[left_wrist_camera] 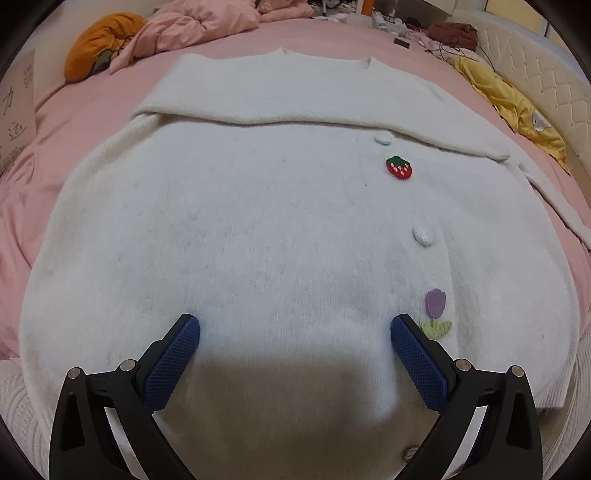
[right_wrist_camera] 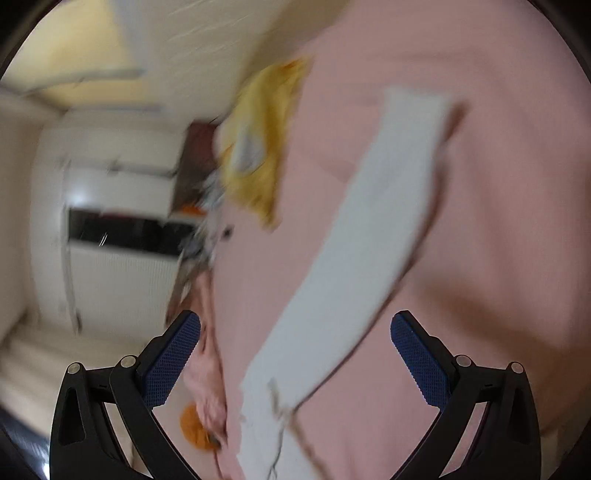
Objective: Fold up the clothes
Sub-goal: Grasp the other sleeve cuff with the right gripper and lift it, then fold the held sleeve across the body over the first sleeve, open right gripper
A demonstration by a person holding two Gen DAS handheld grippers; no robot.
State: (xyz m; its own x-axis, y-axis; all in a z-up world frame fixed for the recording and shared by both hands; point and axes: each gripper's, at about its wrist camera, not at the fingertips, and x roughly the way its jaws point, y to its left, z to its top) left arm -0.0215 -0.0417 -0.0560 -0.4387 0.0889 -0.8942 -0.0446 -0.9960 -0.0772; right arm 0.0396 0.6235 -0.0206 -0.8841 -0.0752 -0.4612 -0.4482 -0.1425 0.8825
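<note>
A fluffy white cardigan (left_wrist_camera: 258, 221) lies flat on the pink bed, with one sleeve folded across its upper part (left_wrist_camera: 295, 99). It has white buttons (left_wrist_camera: 423, 233), a strawberry patch (left_wrist_camera: 399, 168) and a purple tulip patch (left_wrist_camera: 436, 312). My left gripper (left_wrist_camera: 295, 328) is open and empty, low over the cardigan's near part. My right gripper (right_wrist_camera: 295, 328) is open and empty; its view is tilted and blurred, with the cardigan's other white sleeve (right_wrist_camera: 362, 251) lying on the pink sheet between and beyond the fingers.
Pink bed sheet (left_wrist_camera: 92, 110) surrounds the cardigan. An orange plush (left_wrist_camera: 99, 40) and crumpled pink duvet (left_wrist_camera: 192, 26) lie at the far left. A yellow garment (left_wrist_camera: 517, 107) lies at the right by the padded bed side (left_wrist_camera: 535, 66); it also shows blurred in the right wrist view (right_wrist_camera: 262, 147).
</note>
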